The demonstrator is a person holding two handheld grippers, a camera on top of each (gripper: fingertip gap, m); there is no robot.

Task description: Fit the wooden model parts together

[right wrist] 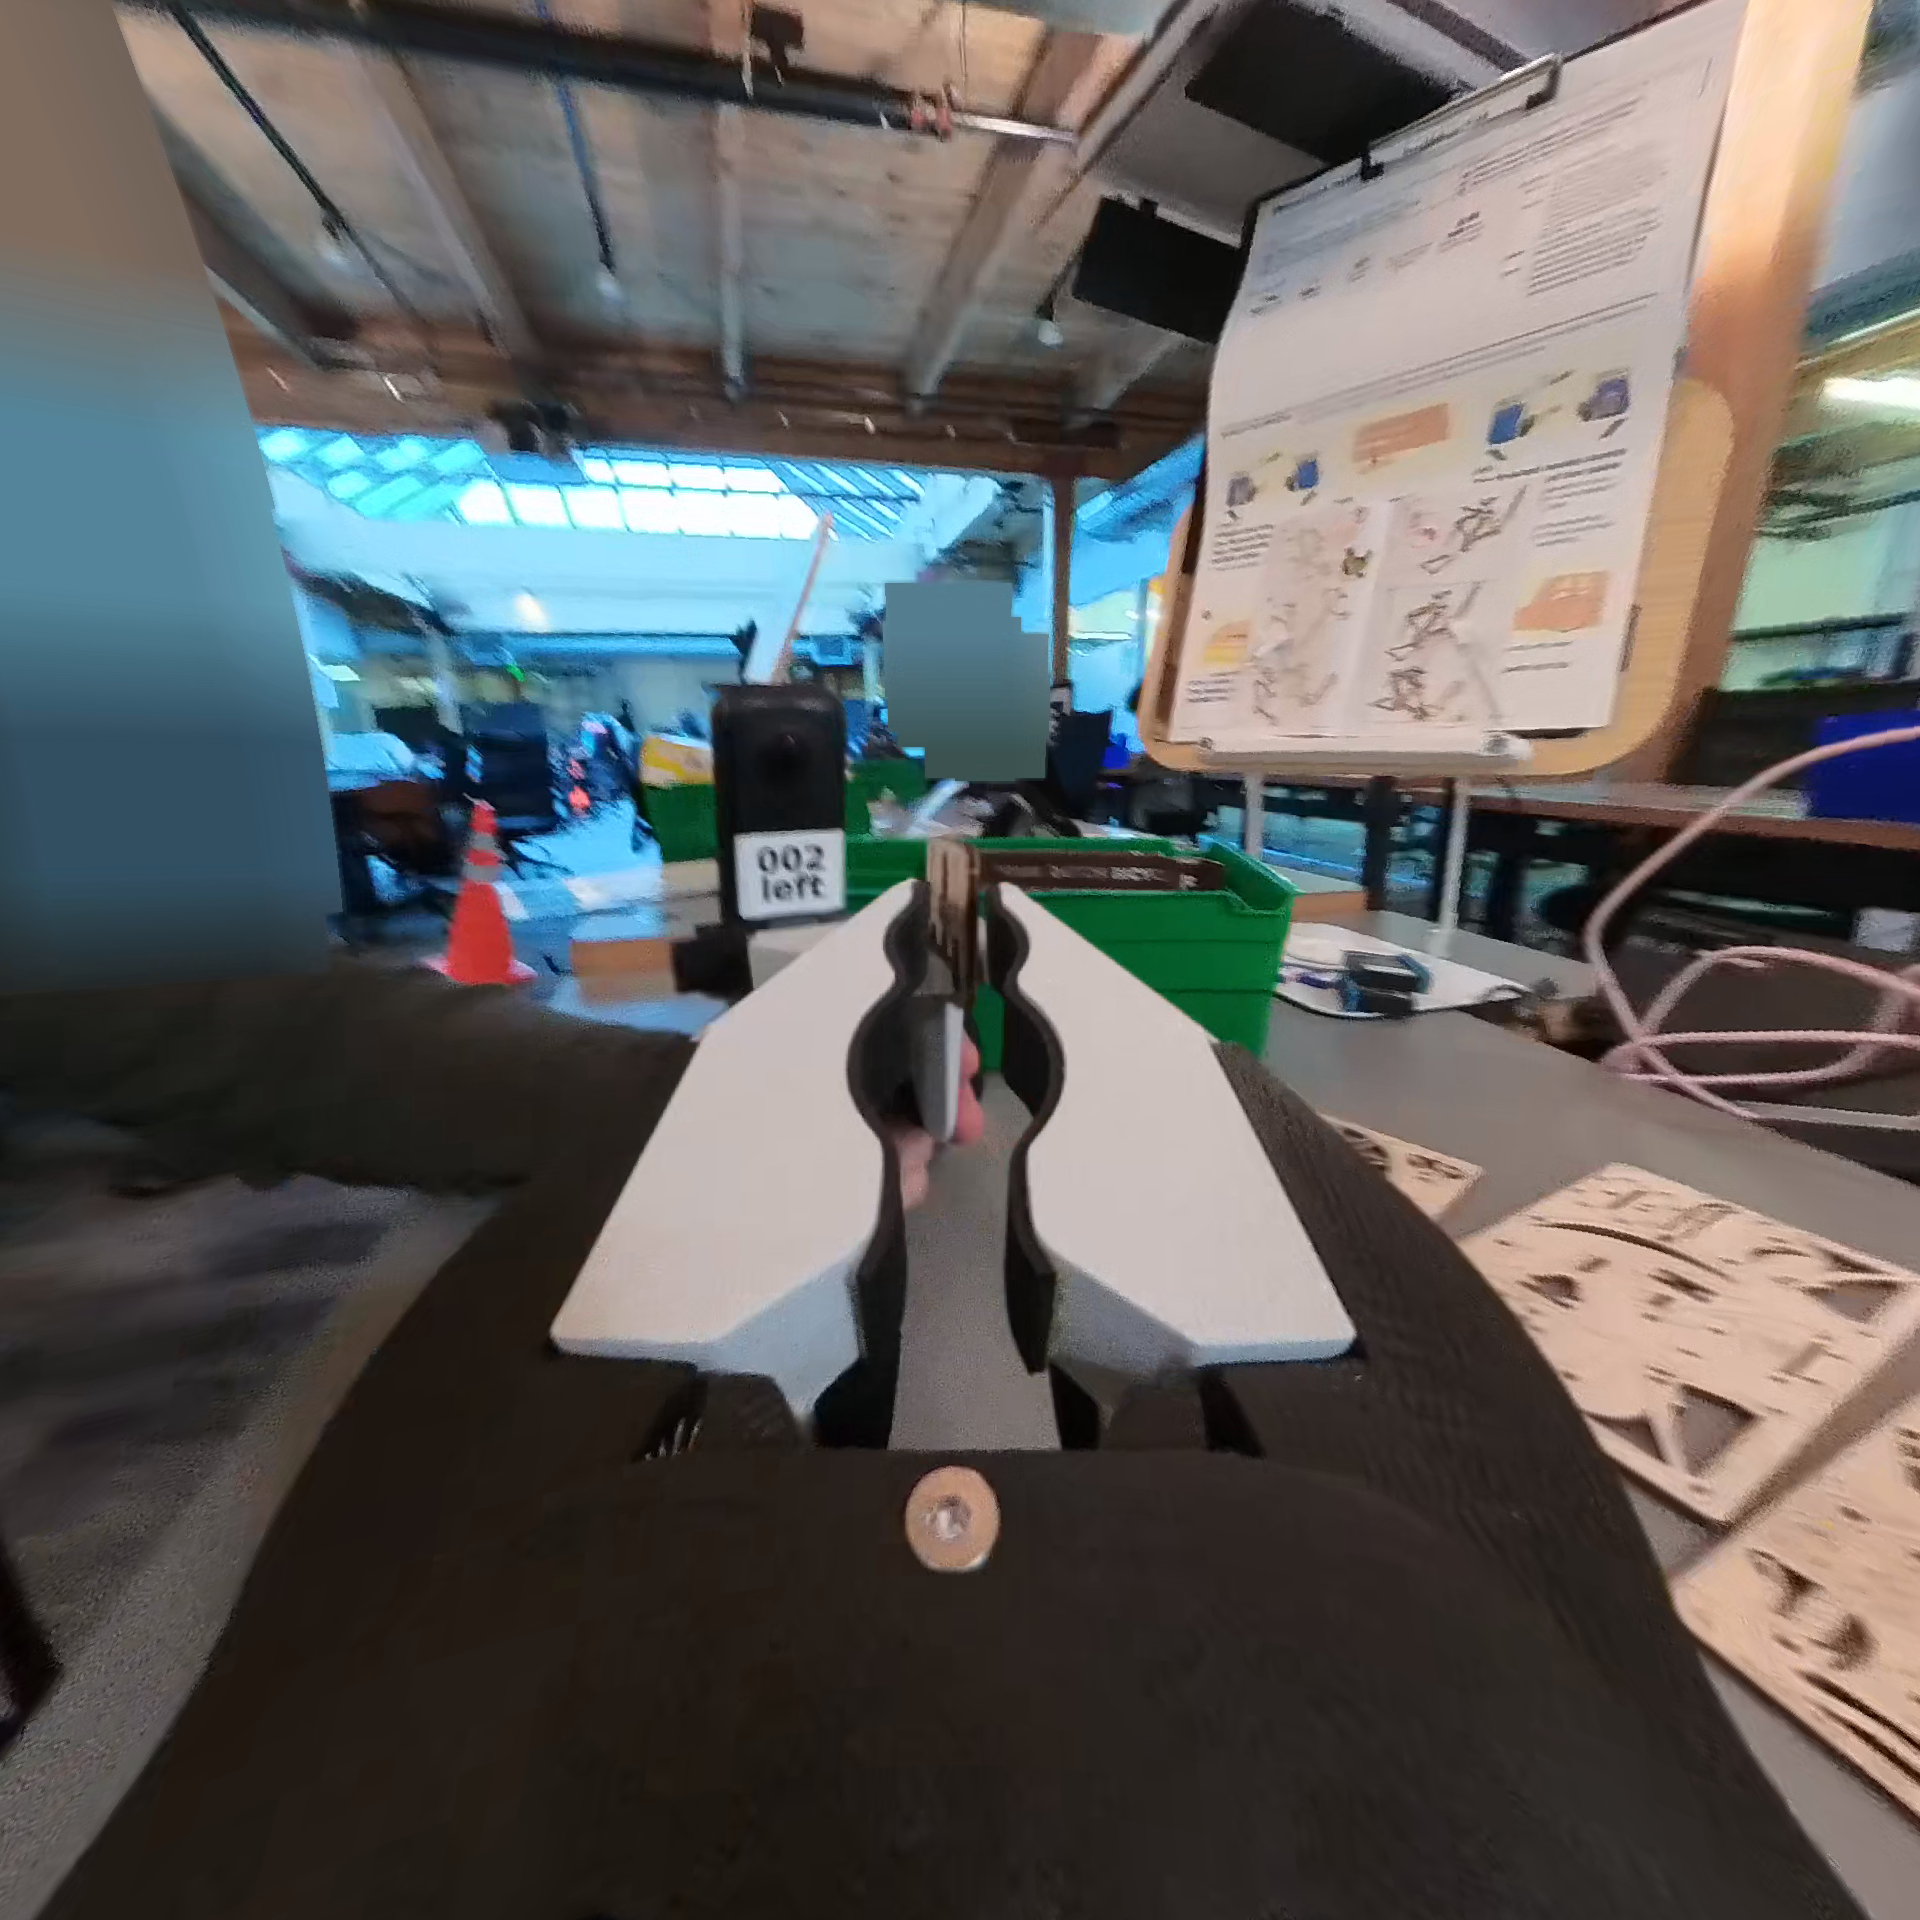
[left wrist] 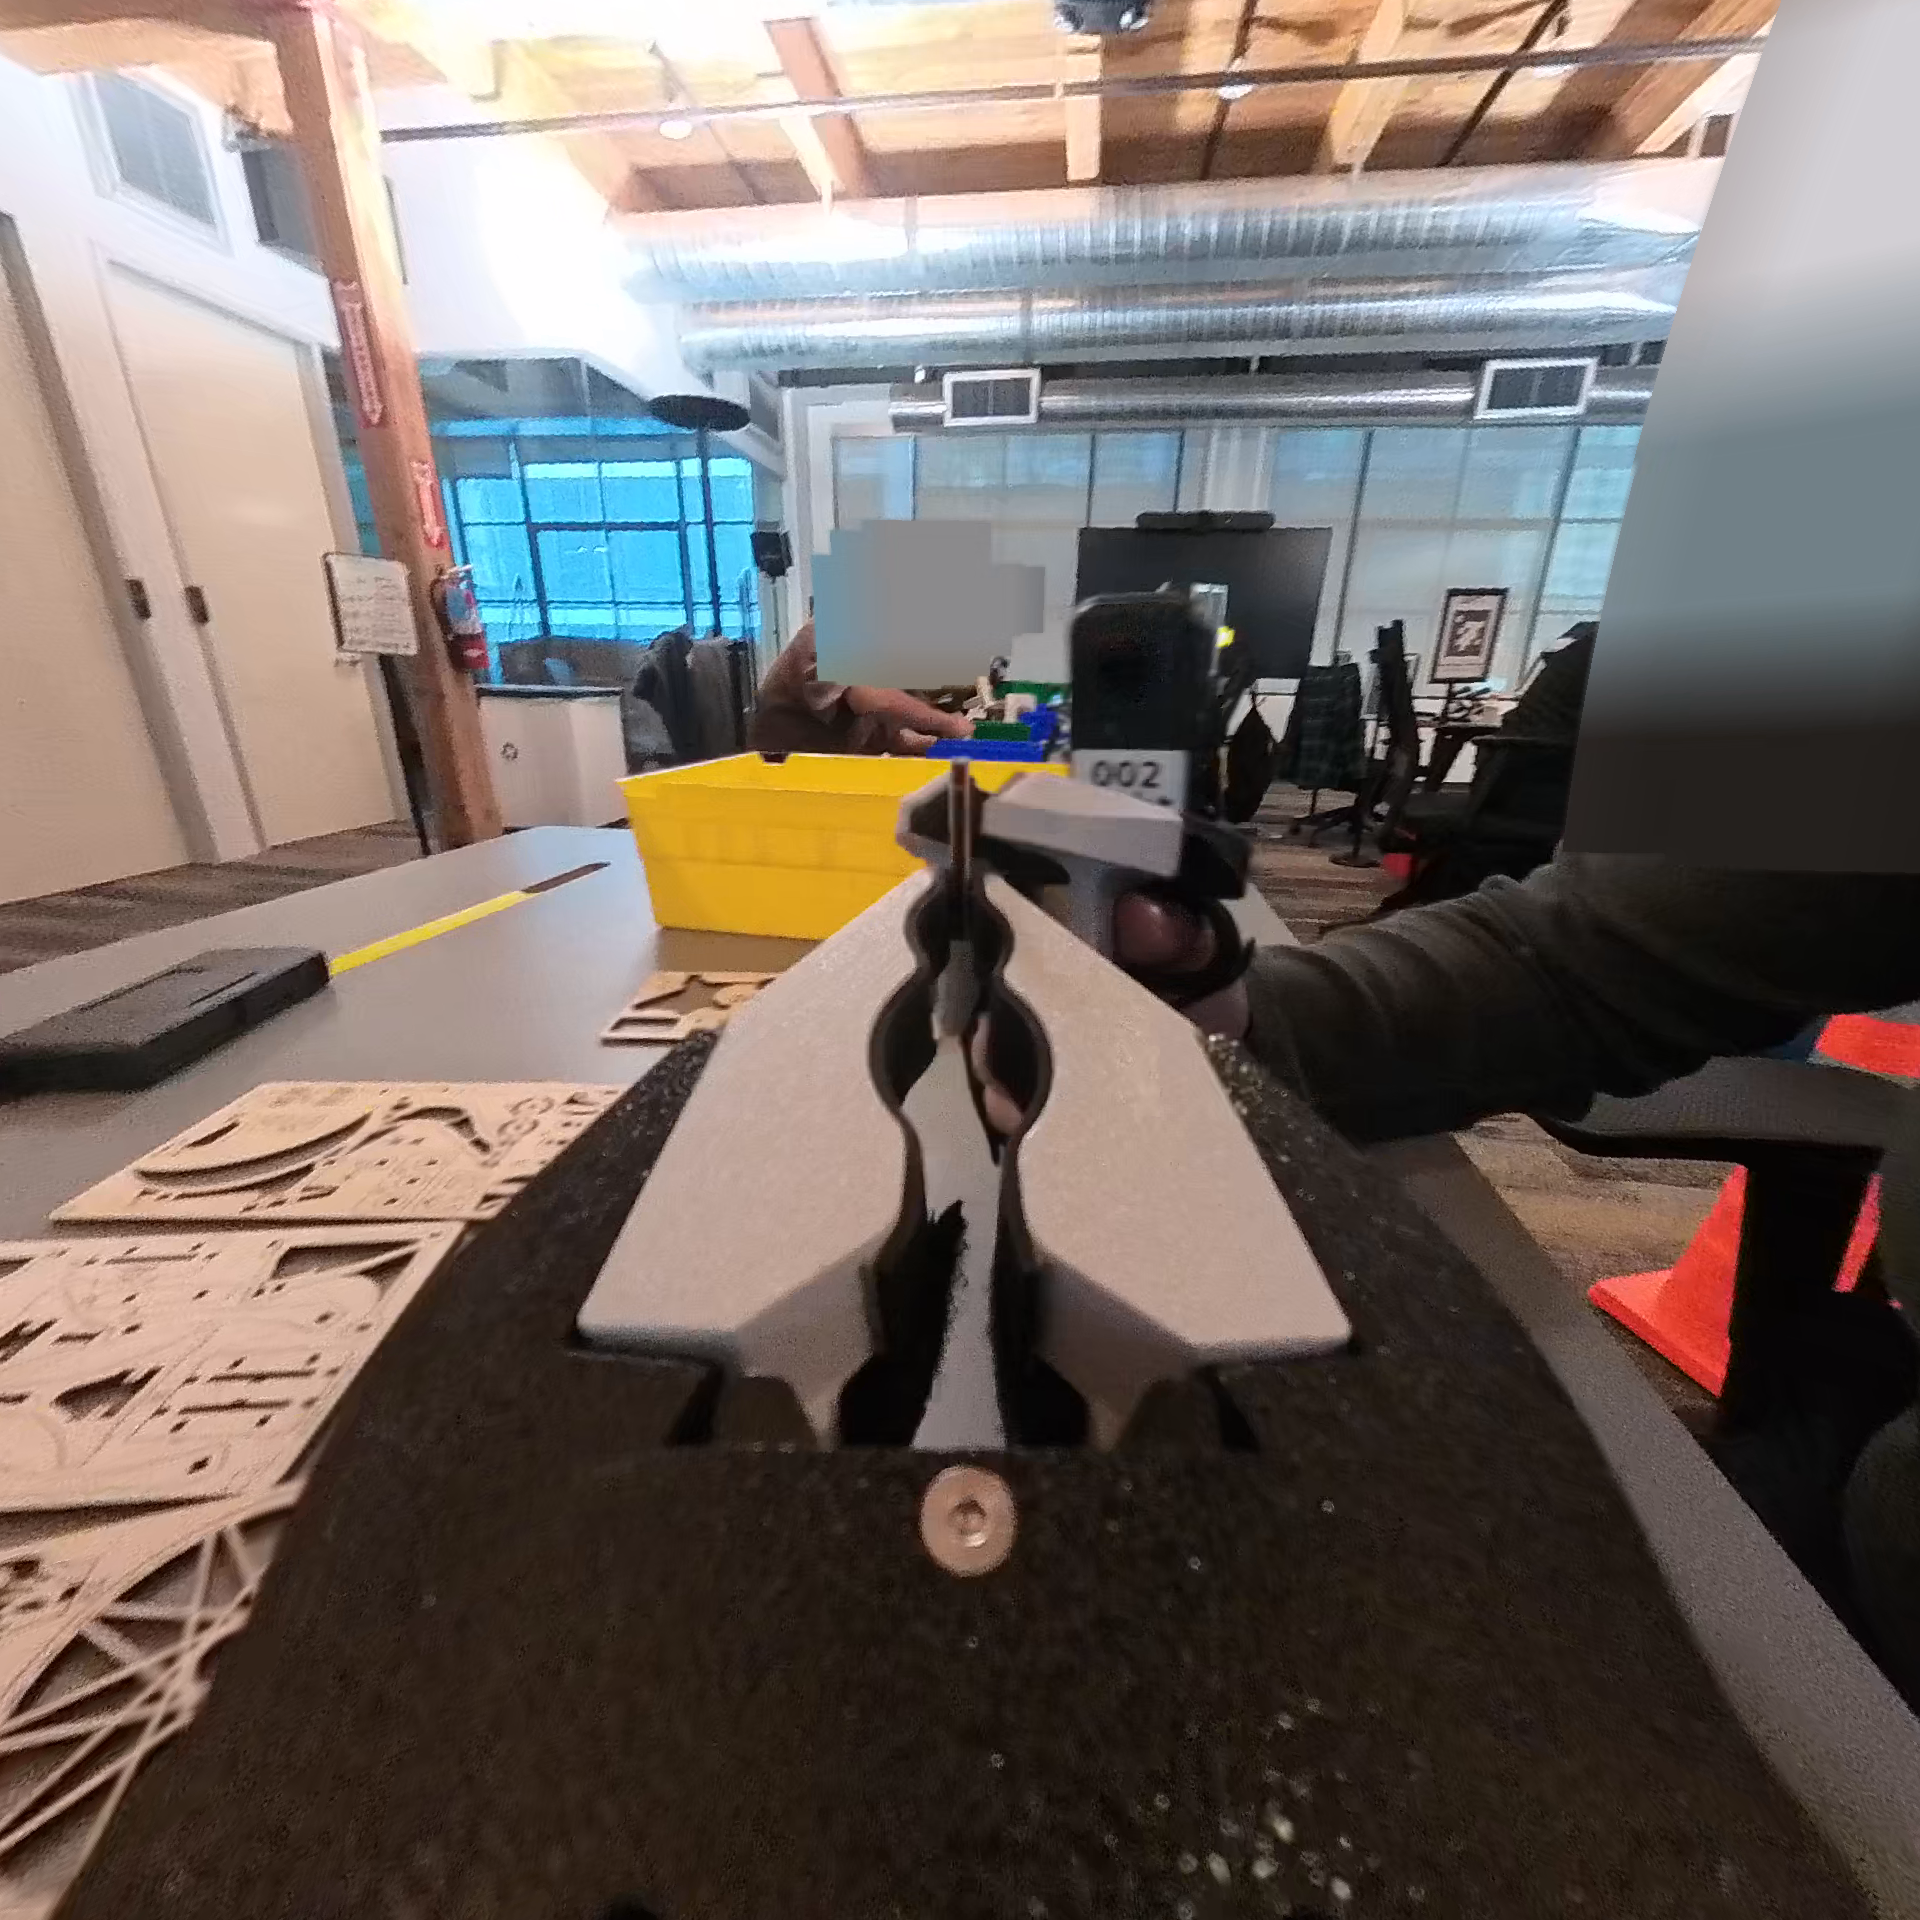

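Left gripper [left wrist: 961,894] and right gripper [right wrist: 951,914], raised nose to nose, each clenched on a thin wooden part [right wrist: 951,920] edge-on; cut-out wooden sheets [left wrist: 343,1148] on the table [left wrist: 499,956] left, yellow bin [left wrist: 769,842] beyond

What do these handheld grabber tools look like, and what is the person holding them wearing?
Each gripper, left and right, has two pale grey wedge-shaped fingers with wavy black inner pads, set on a rough black body with a silver screw. A black camera block with a white label rides on top. The person wears a dark sleeve.
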